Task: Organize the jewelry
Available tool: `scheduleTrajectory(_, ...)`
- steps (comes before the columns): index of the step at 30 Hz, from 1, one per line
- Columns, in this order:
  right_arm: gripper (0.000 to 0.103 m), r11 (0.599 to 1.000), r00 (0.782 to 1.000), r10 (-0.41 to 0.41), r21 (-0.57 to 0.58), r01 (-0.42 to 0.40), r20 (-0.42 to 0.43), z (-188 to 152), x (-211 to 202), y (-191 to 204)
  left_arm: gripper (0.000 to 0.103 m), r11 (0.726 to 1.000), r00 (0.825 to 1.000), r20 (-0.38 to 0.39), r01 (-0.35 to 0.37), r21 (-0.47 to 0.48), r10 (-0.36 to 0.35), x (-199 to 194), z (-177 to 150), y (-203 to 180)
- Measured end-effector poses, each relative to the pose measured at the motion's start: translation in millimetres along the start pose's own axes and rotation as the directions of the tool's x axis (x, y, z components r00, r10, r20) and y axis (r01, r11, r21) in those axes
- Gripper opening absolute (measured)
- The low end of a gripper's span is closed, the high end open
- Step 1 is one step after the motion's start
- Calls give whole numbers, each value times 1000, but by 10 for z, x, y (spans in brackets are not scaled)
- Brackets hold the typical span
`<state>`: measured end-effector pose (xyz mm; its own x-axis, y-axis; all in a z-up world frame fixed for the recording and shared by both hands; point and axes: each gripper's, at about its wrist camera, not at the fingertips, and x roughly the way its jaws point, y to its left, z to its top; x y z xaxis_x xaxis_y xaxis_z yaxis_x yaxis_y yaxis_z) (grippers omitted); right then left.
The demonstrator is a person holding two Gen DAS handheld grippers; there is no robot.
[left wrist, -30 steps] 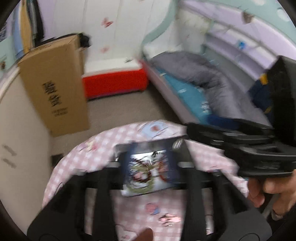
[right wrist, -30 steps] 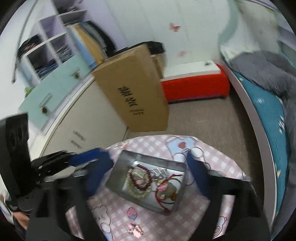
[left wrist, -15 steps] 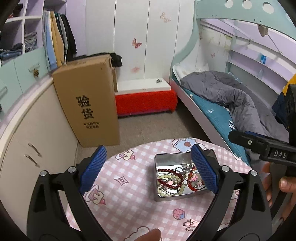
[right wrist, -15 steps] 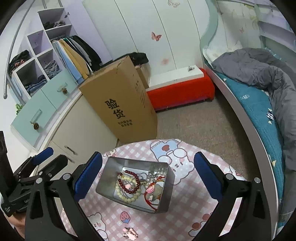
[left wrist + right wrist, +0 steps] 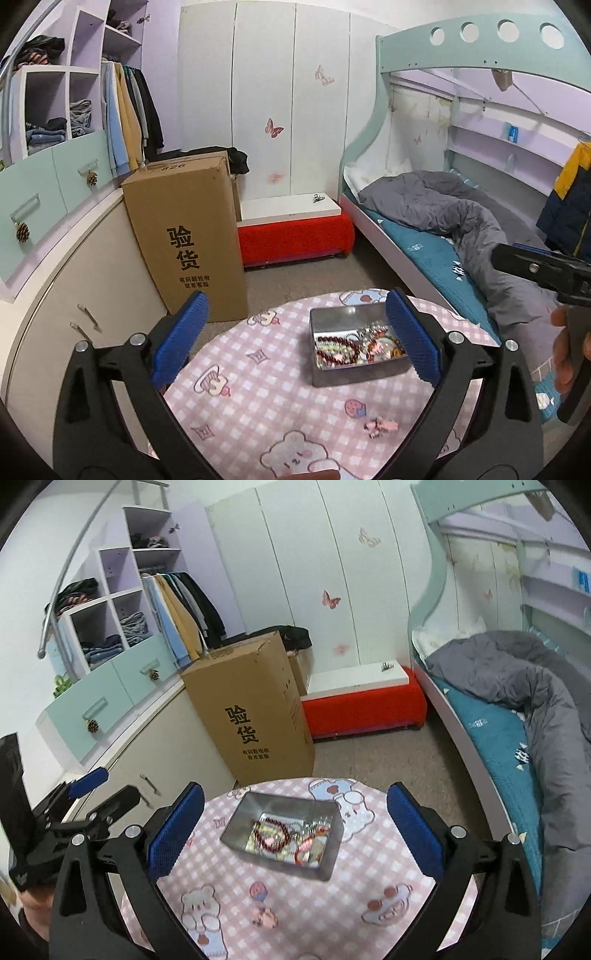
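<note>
Landmark: one rectangular silver metal tin [image 5: 354, 374] [image 5: 334, 853], lid off, on a round table with a pink checked cartoon-print cloth [image 5: 266, 402] [image 5: 373, 878].
Left gripper [image 5: 295, 338]: nearest in its own view, two blue-padded black jaws spread wide, holding nothing, above the cloth on the near side of the tin; its right pad overlaps the tin's right end in that view.
Right gripper [image 5: 295, 827]: also spread wide and empty, framing the tin from the near side.
Loose piece: one small pink trinket [image 5: 380, 426] [image 5: 265, 915] on the cloth, near side of the tin, apart from it.
Jewelry in tin: a tangle of beaded strands [image 5: 354, 349] [image 5: 286, 836], including dark red and pale ones; the count cannot be told.
Beyond the tin: one tall brown cardboard box [image 5: 184, 232] [image 5: 255, 705] on the floor, then one red bench with a white top [image 5: 295, 236] [image 5: 364, 709].
Right of the tin: one bed with a grey quilt [image 5: 454, 218] [image 5: 517, 679].
</note>
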<state>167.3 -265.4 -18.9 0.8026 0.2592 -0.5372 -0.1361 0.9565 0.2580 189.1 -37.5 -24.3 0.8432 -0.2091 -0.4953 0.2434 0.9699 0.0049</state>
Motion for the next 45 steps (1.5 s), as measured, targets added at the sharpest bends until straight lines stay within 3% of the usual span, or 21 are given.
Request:
scheduleTrajectory(8,95,998,998,-18,-60,14,-63,-665,-134,110,96,997,1000,-7,0,-79,0,-235,-473,209)
scheduleTrajectory(16,95,993,976,-10,-116,-16,-219,-1286,282,222,96,994,996,-86,-2,-114,-8,-221,-957,290)
scheduleTrajectory(18,88,990,972,4,-134,-37,-237,-1344,377,267,96,993,994,-106,-3,-116,-9,-199,-1048,286)
scheduleTrajectory(23,52,984,952,15,-162,-67,-305,-1452,656,295,96,994,988,-153,-5,-111,-13,-135,-1232,236)
scheduleTrajectory(30,40,979,931,43,-172,-112,-362,-1560,968,343,96,995,980,-201,-12,-102,-8,-53,-1346,190)
scheduleTrajectory(33,16,973,925,26,-202,-109,-378,-1594,1038,366,96,996,978,-209,-8,-93,-12,-24,-1366,162)
scheduleTrajectory(38,15,976,927,51,-180,-126,-371,-1660,950,323,96,998,976,-216,9,-59,-22,66,-1349,83)
scheduleTrajectory(45,15,988,938,19,-140,-72,-345,-1695,684,136,96,997,963,-260,82,15,-75,347,-1396,-180)
